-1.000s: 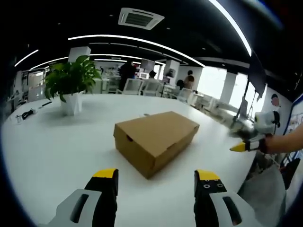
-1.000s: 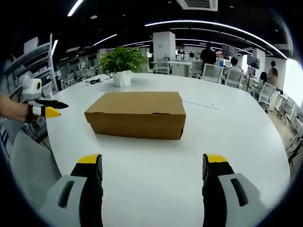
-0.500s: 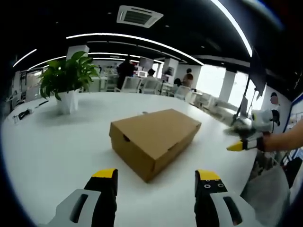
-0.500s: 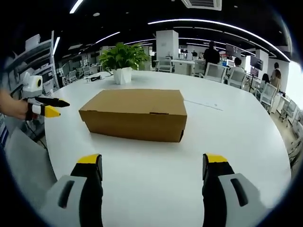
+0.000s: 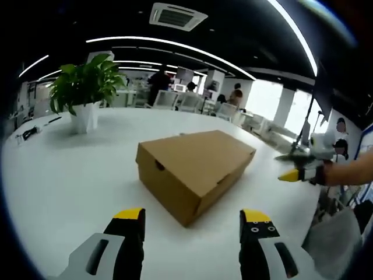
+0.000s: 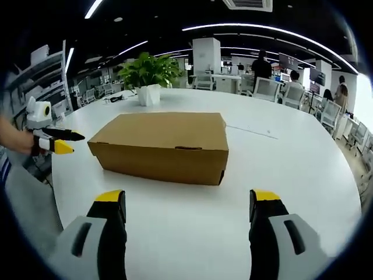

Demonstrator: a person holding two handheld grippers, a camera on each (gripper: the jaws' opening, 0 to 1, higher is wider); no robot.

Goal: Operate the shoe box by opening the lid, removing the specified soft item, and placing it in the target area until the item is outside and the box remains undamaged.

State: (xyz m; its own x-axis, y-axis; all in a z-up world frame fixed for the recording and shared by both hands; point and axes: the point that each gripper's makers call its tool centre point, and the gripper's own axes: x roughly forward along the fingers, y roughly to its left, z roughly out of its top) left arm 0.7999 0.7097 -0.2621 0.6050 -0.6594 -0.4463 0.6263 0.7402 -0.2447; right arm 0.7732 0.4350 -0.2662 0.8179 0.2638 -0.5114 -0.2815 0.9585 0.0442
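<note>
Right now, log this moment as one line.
shoe box: lid closed | left gripper: open, clear | right gripper: open, clear | white table

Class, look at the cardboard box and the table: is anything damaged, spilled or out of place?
Nothing stands out. The shoe box sits flat on the white table, lid closed and undented, with the potted plant upright behind it.

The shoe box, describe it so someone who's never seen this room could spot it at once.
On the big white table, past the potted plant at its far edge, the shoe box lies mid-table. It is plain brown cardboard with its lid shut, the only box there.
</note>
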